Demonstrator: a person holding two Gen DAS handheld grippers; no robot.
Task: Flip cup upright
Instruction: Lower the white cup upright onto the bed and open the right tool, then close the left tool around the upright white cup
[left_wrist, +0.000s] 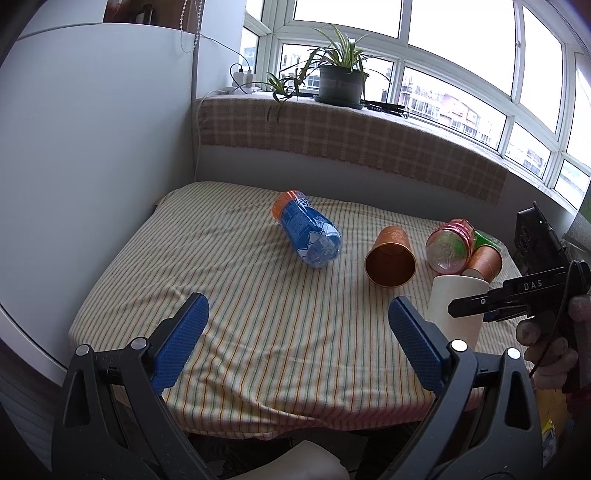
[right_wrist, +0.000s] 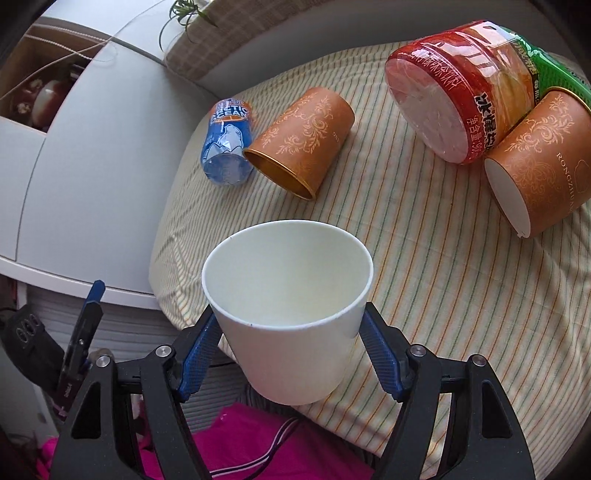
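Observation:
A white paper cup is held between the blue pads of my right gripper, mouth up, over the near edge of the striped table. In the left wrist view the same cup stands at the right with the right gripper shut on its side. My left gripper is open and empty above the near part of the table, well left of the cup.
On the striped cloth lie a blue water bottle, an open orange tin, a second orange tin and a red-lidded jar. A windowsill with a potted plant runs behind. A white cabinet stands left.

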